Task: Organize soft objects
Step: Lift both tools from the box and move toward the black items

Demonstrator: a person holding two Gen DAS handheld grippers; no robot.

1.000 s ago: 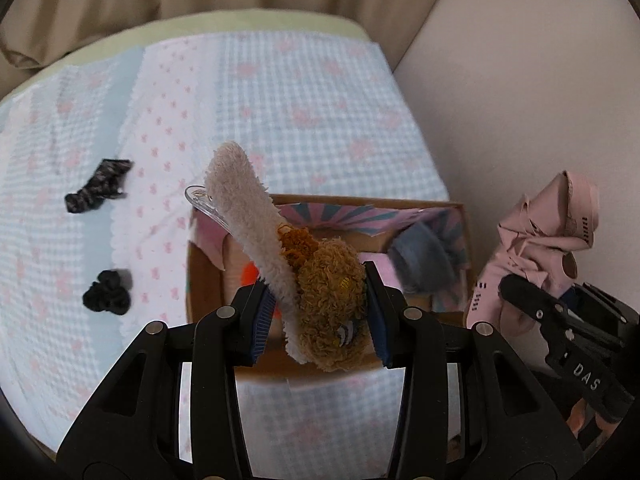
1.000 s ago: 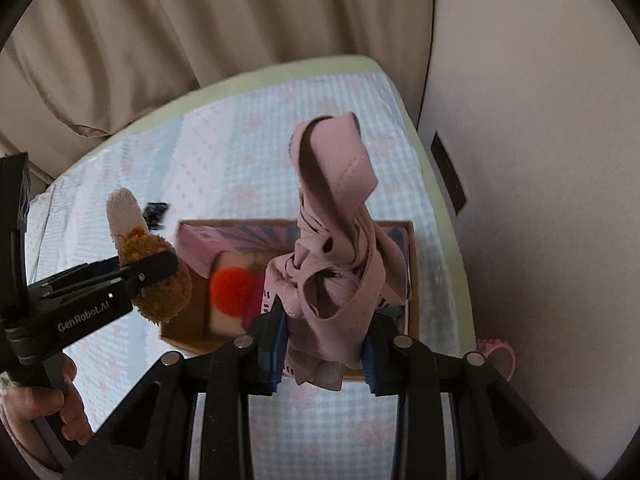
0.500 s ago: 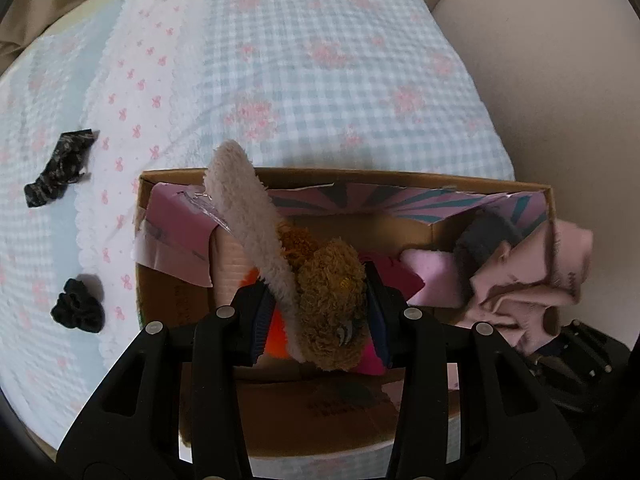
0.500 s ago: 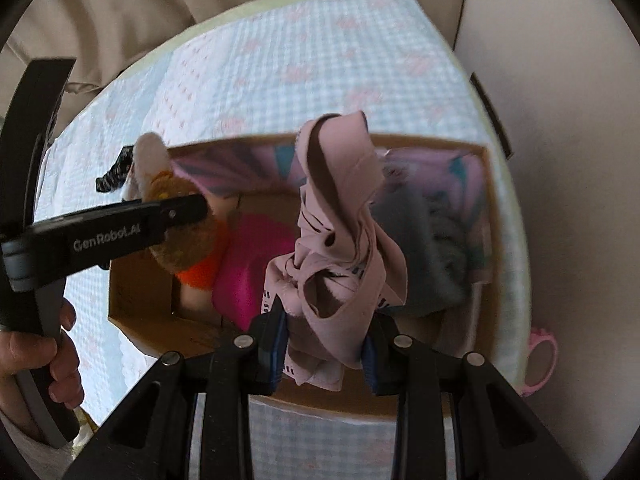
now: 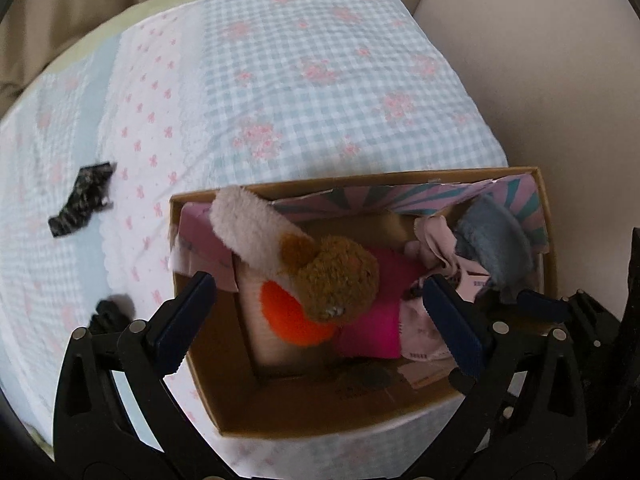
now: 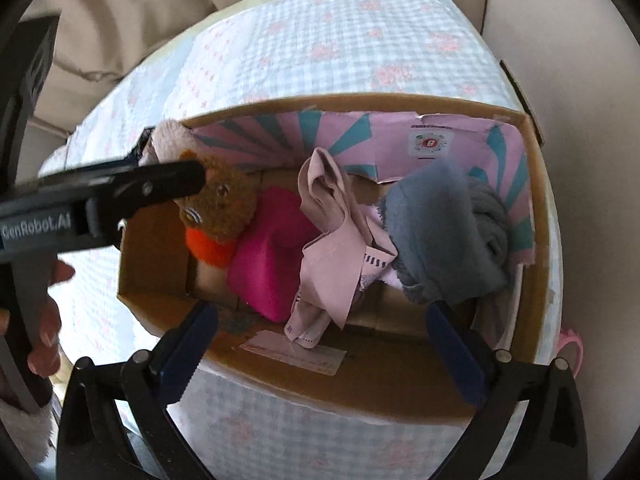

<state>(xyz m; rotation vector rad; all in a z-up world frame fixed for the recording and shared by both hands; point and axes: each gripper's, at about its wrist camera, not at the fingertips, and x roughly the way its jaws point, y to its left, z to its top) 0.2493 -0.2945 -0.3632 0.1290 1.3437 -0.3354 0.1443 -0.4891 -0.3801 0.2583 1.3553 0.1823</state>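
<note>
— Inside the cardboard box (image 5: 192, 360), at its nine o'clock end, what lies there?

— A brown plush toy (image 5: 340, 280) with a cream ear, resting on an orange pom-pom (image 5: 288, 320). At three o'clock of it sit a magenta cloth (image 6: 272, 248), then a pink fabric strip (image 6: 332, 232), then a grey fleece (image 6: 440, 240).

— And your jaws?

— Both spread wide, holding nothing: my left gripper (image 5: 320, 320) above the plush, my right gripper (image 6: 320, 344) above the strip.

— How would these handle?

— Light and squashy, I judge; the strip is floppy, so I'd pinch its bunched middle. Two dark scrunchies (image 5: 82, 200) remain on the gingham sheet (image 5: 320, 80) at nine o'clock of the box.
</note>
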